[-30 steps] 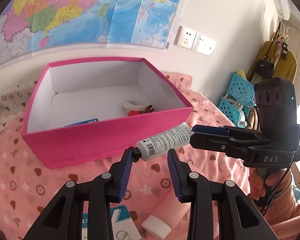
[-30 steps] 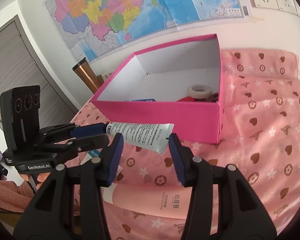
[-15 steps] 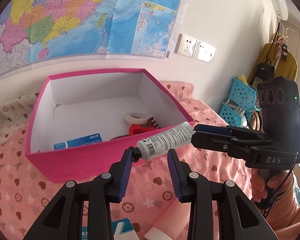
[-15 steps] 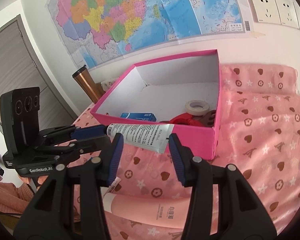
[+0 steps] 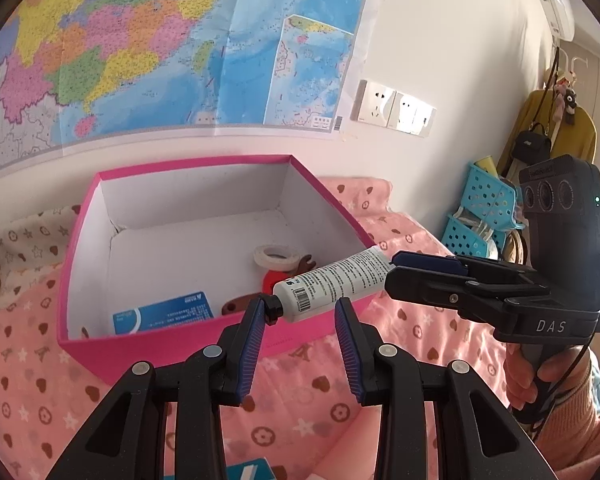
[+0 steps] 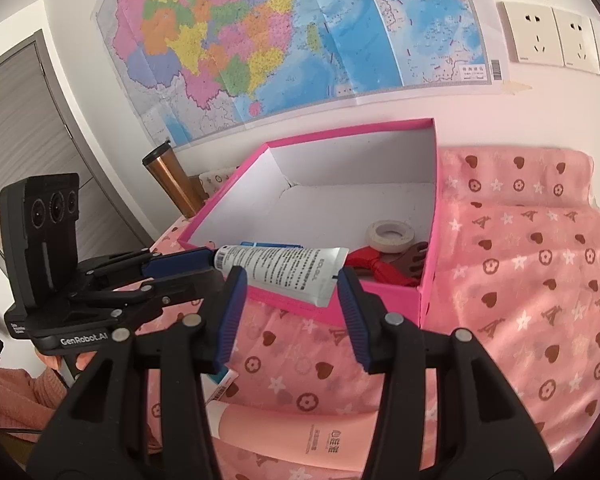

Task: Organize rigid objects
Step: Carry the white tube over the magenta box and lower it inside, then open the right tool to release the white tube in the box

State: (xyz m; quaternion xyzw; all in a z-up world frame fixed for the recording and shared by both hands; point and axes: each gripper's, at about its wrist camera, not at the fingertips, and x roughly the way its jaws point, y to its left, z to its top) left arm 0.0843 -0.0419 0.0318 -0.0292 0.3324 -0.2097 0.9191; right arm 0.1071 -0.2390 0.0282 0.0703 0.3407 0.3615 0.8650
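A white tube point(image 5: 332, 282) with a black cap hangs in the air just over the near rim of the open pink box point(image 5: 152, 354). My right gripper point(image 5: 396, 268) is shut on the tube's flat end. My left gripper point(image 5: 300, 316) has its jaws apart around the cap end, with the cap touching its left pad. In the right wrist view the tube point(image 6: 284, 268) spans between my right gripper point(image 6: 290, 286) and the left gripper point(image 6: 204, 258), in front of the pink box point(image 6: 384, 304). Inside the box lie a tape roll point(image 5: 278, 256), a blue carton point(image 5: 164, 314) and a red and brown item point(image 6: 388, 266).
The box stands on a pink patterned cloth point(image 6: 532, 272) against a wall with a map. A pink bottle point(image 6: 300, 432) and a small carton point(image 5: 244, 470) lie on the cloth near me. A copper tumbler point(image 6: 172, 178) stands left of the box. Blue baskets point(image 5: 480, 216) stand at the right.
Both grippers and the tube have risen and moved toward the box, so more of its inside shows. The grip on the tube looks unchanged.
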